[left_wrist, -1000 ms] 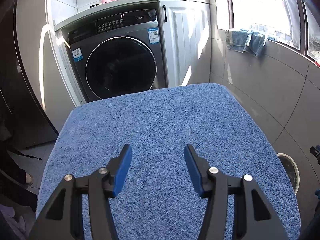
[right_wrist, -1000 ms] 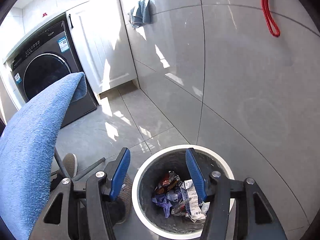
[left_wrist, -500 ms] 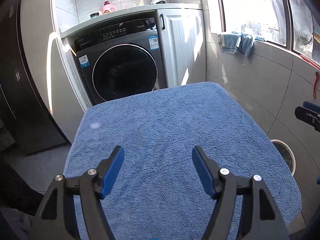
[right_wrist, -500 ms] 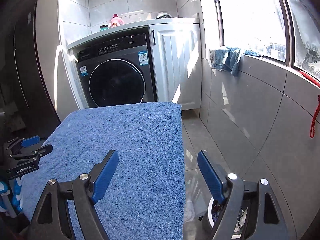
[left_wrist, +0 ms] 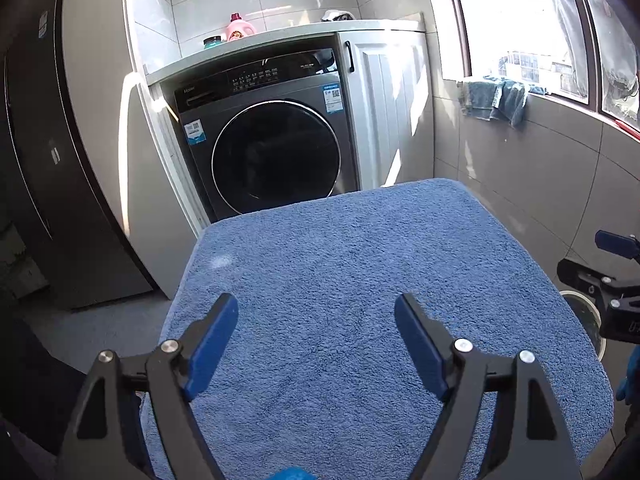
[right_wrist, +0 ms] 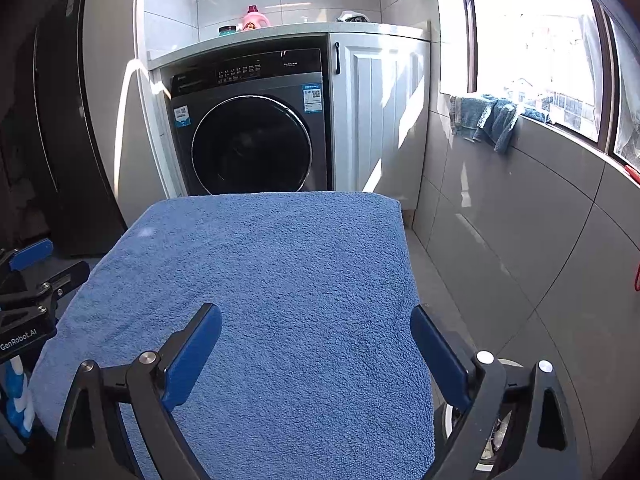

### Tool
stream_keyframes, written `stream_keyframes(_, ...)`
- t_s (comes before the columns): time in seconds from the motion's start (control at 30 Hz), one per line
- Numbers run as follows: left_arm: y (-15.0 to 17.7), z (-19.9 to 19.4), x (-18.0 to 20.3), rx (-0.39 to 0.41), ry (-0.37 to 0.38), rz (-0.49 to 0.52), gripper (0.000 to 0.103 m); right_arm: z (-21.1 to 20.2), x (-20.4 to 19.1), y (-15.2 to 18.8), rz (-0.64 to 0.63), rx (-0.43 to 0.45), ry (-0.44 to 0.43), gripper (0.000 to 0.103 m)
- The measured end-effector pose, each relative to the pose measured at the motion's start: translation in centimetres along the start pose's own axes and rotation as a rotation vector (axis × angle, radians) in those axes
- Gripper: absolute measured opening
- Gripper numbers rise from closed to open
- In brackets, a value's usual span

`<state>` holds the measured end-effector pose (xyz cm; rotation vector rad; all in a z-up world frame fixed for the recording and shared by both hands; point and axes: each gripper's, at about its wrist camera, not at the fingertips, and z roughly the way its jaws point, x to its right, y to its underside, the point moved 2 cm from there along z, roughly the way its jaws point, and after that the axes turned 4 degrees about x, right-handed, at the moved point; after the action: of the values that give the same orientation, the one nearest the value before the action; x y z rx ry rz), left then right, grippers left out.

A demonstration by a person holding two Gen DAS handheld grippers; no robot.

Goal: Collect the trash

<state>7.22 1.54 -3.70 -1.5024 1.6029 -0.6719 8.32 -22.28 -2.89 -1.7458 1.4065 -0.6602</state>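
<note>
A blue towel point(left_wrist: 360, 300) covers the table, and I see no trash on it in either view. My left gripper point(left_wrist: 316, 308) hovers over the towel's near part with its jaws opening and nothing between them. My right gripper point(right_wrist: 316, 316) hangs over the towel's right half, jaws also opening and empty. The round white-rimmed trash bin point(right_wrist: 449, 420) stands on the floor at the table's right side, mostly hidden behind my right finger. In the left wrist view the trash bin point(left_wrist: 582, 304) peeks out at the right edge, below the right gripper's fingers point(left_wrist: 614, 240).
Beyond the table stand a dark washing machine point(left_wrist: 276, 152) and a white cabinet point(left_wrist: 384, 112) under a counter with a pink bottle point(left_wrist: 240, 30). A grey tiled wall point(right_wrist: 520, 220) with a window ledge and a blue cloth point(right_wrist: 488, 120) runs along the right. A dark tall unit point(left_wrist: 48, 160) is on the left.
My right gripper has swung up and left, from above the bin holding wrappers to over the towel. Both pairs of jaws have widened. My left gripper drew back and rose slightly.
</note>
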Motion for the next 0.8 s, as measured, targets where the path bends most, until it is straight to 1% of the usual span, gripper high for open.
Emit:
stream_keyframes(0.1, 0.9, 1.3, 1.0, -0.042, 0.007, 0.023, 0.08, 1.1, 0.2, 0.7, 0.003, -0.028, 0.012, 0.095)
stream_keyframes(0.2, 2.4, 3.1, 2.5, -0.115, 0.039, 0.058, 0.08, 2.5, 0.7, 2.0, 0.013, -0.075, 0.018, 0.095)
stream_keyframes(0.3, 4.0, 4.6, 4.3, -0.202, 0.103, 0.075, 0.08, 3.9, 1.2, 3.6, 0.034, -0.126, 0.02, 0.095)
stream_keyframes(0.37, 4.8, 5.3, 5.8, -0.24, 0.134, 0.099, 0.08, 4.6, 1.8, 4.5, 0.046, -0.152, 0.026, 0.095)
stream_keyframes(0.47, 5.4, 5.8, 7.5, -0.251, 0.143, 0.151, 0.08, 5.3, 2.7, 5.3, 0.073, -0.173, 0.029, 0.095)
stream_keyframes(0.57, 5.5, 6.2, 8.4, -0.256, 0.147, 0.175, 0.08, 5.8, 3.5, 5.8, 0.088, -0.188, 0.032, 0.095)
stream_keyframes(0.8, 5.4, 7.2, 8.8, -0.268, 0.13, 0.186, 0.08, 6.6, 4.5, 6.4, 0.11, -0.203, 0.028, 0.096)
